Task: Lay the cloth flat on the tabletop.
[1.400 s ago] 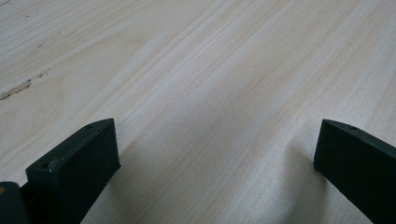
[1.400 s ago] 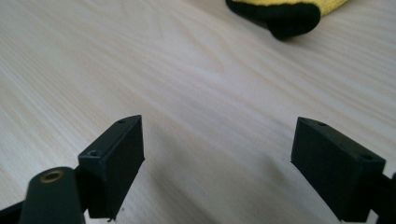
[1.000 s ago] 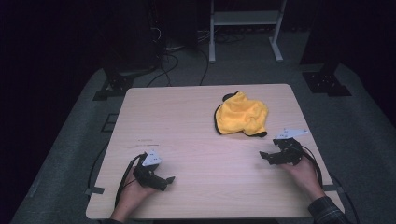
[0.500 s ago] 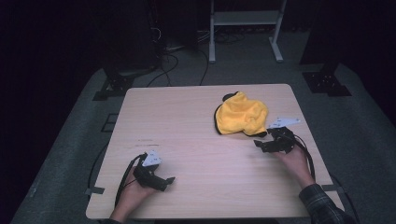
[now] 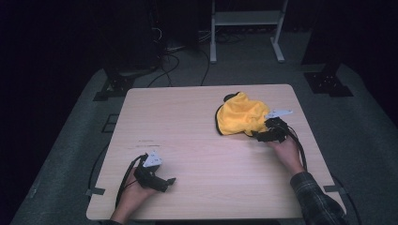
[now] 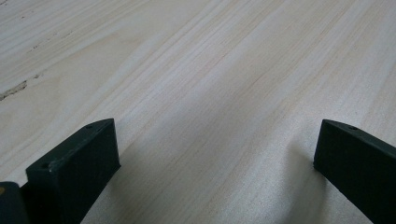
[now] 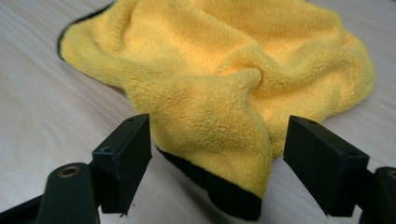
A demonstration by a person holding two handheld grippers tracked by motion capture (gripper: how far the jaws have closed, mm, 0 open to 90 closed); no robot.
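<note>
Here, the right gripper reaches the near corner of a crumpled yellow cloth, its jaws spread wide on either side of the black-edged fold without pressing it, apparently lined up for a pinch. The cloth lies bunched on the far right part of the wooden counter. Well apart at the near left, the left gripper rests low on bare wood, jaws likewise apart, forearm laid flat.
</note>
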